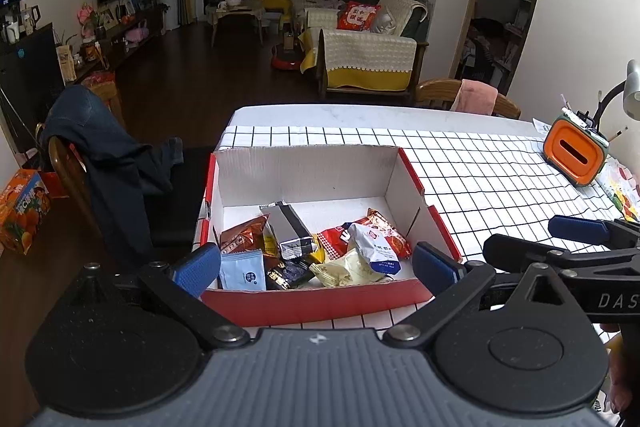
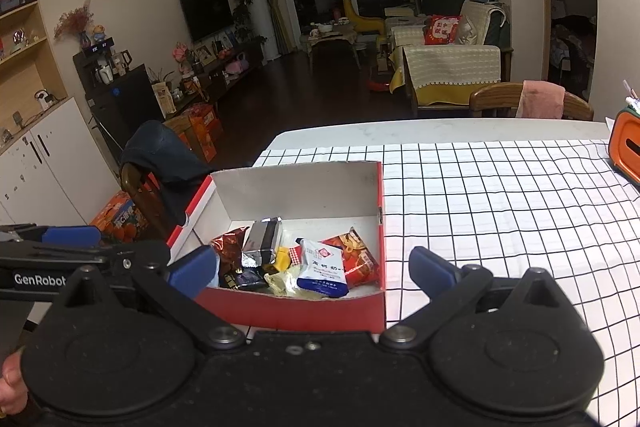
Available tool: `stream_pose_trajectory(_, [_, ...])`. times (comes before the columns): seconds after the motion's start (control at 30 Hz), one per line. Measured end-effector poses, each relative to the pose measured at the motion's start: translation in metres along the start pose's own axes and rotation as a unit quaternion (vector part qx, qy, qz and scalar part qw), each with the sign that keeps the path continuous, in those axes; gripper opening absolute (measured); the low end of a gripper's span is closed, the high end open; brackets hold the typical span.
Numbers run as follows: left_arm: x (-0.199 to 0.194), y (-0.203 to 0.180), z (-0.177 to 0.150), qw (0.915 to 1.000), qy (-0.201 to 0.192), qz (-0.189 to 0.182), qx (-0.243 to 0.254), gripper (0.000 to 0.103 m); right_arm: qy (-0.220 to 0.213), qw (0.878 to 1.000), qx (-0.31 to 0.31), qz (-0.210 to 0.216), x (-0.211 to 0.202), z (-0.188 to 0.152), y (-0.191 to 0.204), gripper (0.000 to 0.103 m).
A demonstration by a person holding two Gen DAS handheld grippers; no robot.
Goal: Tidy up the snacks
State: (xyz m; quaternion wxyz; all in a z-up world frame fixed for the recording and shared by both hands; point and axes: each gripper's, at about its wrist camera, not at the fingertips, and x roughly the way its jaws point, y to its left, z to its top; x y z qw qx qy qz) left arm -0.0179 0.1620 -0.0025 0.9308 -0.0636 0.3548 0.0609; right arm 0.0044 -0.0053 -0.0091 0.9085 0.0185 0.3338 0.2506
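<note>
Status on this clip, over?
Left gripper open, right gripper open, both empty. Snack packets piled in red box. Nothing blocking.

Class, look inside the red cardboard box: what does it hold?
Inside the red cardboard box lie loose snack packets: a silver-and-black packet, a white-and-blue packet, a pale blue sachet, a red packet. They overlap, so whatever lies beneath is hidden.

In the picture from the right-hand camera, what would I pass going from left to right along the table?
The other gripper, the left gripper, then the red cardboard box holding the snack packets, then bare checked tablecloth, and last the orange tissue box at the picture's right edge.
</note>
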Motion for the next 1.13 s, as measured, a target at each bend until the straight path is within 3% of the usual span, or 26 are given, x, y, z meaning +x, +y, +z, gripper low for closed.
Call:
stream_pose_trajectory(0.5, [-0.012, -0.001, 0.001, 0.9996, -0.019, 0.018, 0.006, 0.103, -0.011, 1.000, -0.004, -0.012, -0.005, 0.000, 0.003, 0.103])
stream_pose_trajectory(1.13, [0.001, -0.001, -0.006, 0.9999, 0.012, -0.004, -0.009, 0.103, 0.010, 0.999, 0.031, -0.001, 0.001, -0.008, -0.010, 0.103])
